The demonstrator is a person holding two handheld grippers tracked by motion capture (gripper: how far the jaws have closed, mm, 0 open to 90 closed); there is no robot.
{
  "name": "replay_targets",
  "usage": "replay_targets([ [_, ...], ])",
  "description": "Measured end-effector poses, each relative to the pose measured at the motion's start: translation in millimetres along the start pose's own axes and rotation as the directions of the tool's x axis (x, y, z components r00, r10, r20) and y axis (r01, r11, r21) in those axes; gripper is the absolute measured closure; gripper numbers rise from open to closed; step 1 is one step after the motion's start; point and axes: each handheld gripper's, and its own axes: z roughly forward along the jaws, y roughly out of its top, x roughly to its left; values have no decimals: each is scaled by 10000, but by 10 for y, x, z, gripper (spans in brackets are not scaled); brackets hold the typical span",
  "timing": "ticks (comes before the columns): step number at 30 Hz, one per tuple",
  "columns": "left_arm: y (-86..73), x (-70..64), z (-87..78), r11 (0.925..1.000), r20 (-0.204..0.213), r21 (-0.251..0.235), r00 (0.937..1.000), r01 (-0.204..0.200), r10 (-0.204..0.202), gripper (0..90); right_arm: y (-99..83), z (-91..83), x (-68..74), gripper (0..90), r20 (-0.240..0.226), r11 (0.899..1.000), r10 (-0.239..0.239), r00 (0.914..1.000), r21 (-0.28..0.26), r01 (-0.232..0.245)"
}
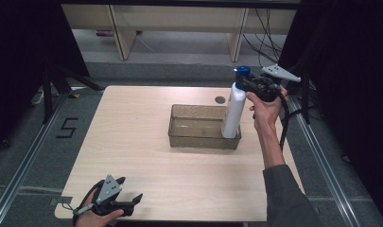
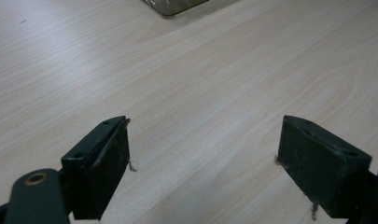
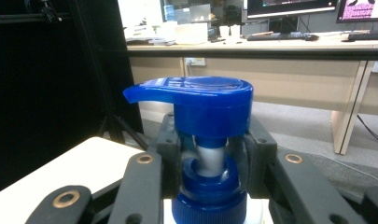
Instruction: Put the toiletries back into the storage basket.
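A pale wood-grain laminate table [image 1: 132,142] with rounded corners carries a rectangular, translucent smoky-brown plastic bin [image 1: 204,126] near its middle. A tall, smooth white plastic pump bottle [image 1: 234,111] with a glossy blue pump head [image 3: 196,100] stands tilted in the bin's right end, rising well above the rim. The right gripper [image 1: 246,84], just above the bin's right end, has its black jaws clamped on the pump's neck. The left gripper [image 1: 130,198] rests at the table's near-left edge, well apart from the bin, its flat matte black jaws spread wide and holding nothing.

Open table [image 1: 132,142] all round; tray [image 1: 203,140] walls hem the bottle [image 1: 234,111]
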Motion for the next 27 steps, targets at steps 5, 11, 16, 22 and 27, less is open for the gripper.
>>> replay_targets([
  [5, 1, 3, -2, 10000, -2, 39, 10000, -36, 36, 162, -70, 9, -18, 661, 85, 9997, 180, 9998, 143, -181],
  [11, -2, -3, 1, 10000, 4, 11, 10000, 42, -42, 161, -117, 28, -26, 661, 168, 9996, 184, 9997, 213, -188],
  [16, 0, -3, 0, 10000, -6, 7, 10000, 2, -2, 161, -155, 25, -24, 661, 95, 9987, 407, 9991, 288, -410],
  [22, -6, -18, 15, 10000, 68, 6, 10000, 39, -39, 160, -228, 40, -46, 661, 79, 9985, 399, 9992, 378, -402],
  [27, -3, 0, 3, 9999, -23, 113, 10000, -65, 65, 159, -279, 41, -56, 660, 118, 9986, 293, 9995, 440, -298],
])
